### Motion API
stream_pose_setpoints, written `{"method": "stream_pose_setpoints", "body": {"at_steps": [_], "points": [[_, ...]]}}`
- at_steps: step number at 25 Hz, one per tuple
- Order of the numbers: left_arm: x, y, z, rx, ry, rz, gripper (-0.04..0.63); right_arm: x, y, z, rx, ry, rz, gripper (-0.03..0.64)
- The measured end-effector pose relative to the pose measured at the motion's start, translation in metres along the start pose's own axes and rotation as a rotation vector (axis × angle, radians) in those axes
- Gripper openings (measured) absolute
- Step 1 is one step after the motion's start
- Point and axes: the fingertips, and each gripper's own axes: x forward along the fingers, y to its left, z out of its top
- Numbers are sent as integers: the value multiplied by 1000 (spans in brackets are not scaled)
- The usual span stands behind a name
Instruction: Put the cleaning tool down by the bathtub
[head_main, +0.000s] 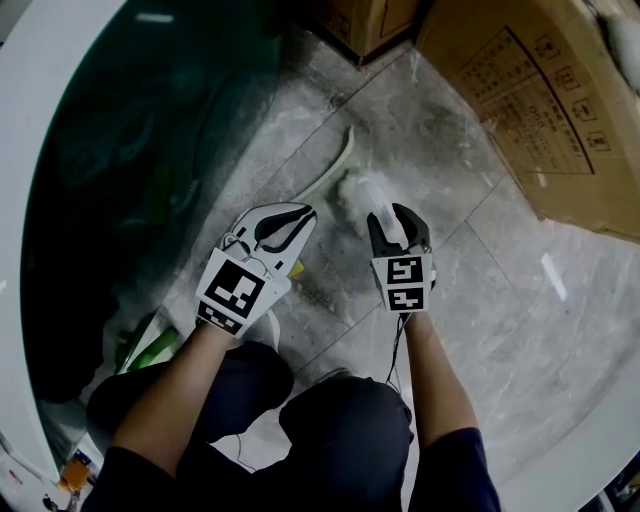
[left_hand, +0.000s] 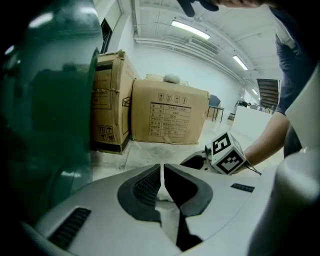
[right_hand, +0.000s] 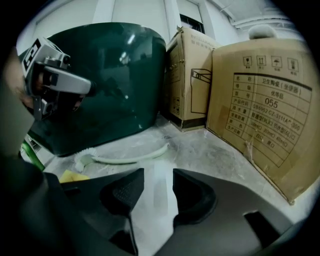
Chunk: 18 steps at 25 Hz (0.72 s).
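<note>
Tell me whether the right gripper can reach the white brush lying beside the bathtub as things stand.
Probably yes. The right gripper has its jaws open and empty. The white brush lies on bare floor ahead of them, beside the bathtub, with nothing in between.

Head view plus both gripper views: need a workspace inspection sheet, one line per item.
Surface: grey marble-look floor, with pale scuffs and dust.
Job's things: cleaning brush lies flat on the floor beside the dark green bathtub, clear of both grippers.
Clutter: yellow item and green-and-white item near the tub's base.
Grippers: left gripper shut, nothing between the jaws; right gripper open, gripping nothing.
Cables: thin lead along the right forearm.
Surroundings: cardboard boxes beyond the brush.
</note>
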Motion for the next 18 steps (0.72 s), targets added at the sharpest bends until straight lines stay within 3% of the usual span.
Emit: {"method": "stream_pose_setpoints", "body": {"at_steps": [5, 9, 18], "points": [[-23, 5, 28, 32, 21, -10, 44, -43, 6, 28, 22, 4, 13, 187], [-57, -4, 57, 5, 18, -19, 44, -88, 13, 57, 19, 25, 21, 189], [-146, -20, 154, -15, -1, -20, 44, -199, 32, 166, 35, 12, 27, 192]]}}
